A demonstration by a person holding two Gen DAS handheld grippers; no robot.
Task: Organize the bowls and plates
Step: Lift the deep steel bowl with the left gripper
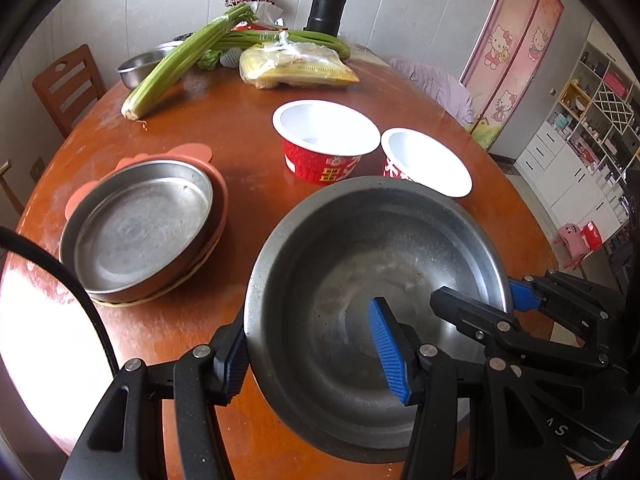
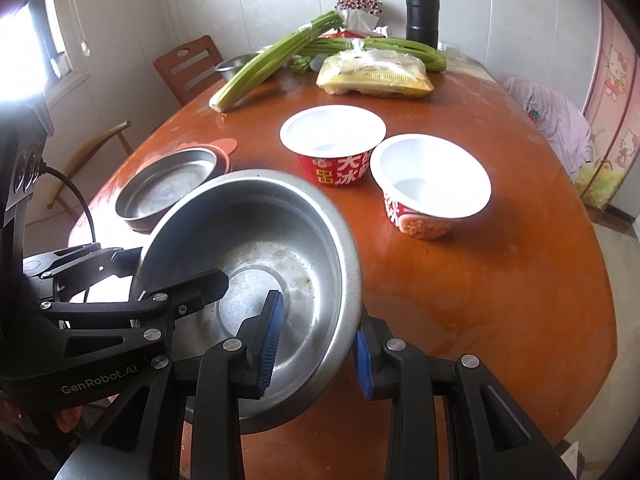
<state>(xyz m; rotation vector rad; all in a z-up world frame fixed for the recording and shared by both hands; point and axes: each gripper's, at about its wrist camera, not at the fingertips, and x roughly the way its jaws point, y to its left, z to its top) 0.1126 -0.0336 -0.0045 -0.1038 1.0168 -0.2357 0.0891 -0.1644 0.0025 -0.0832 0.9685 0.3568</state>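
Observation:
A steel bowl [image 1: 360, 280] is held tilted above the table's near edge by both grippers. My left gripper [image 1: 316, 356] is shut on its left rim, one blue pad inside, one outside. My right gripper [image 2: 316, 348] is shut on its right rim; the bowl also shows in the right wrist view [image 2: 256, 264]. A steel plate [image 1: 140, 224] lies on a pink mat [image 1: 192, 152] at the left, also seen in the right wrist view [image 2: 172, 184]. Two red paper bowls with white insides [image 1: 326, 136] [image 1: 426, 160] stand upright mid-table; they show again in the right wrist view [image 2: 332, 136] [image 2: 430, 180].
The round brown table [image 2: 500, 280] carries celery stalks [image 1: 180, 64], a bag of noodles [image 1: 300, 68], a steel basin [image 1: 140, 64] and a black flask [image 1: 326, 4] at the far side. Wooden chairs [image 1: 68, 84] stand at the left.

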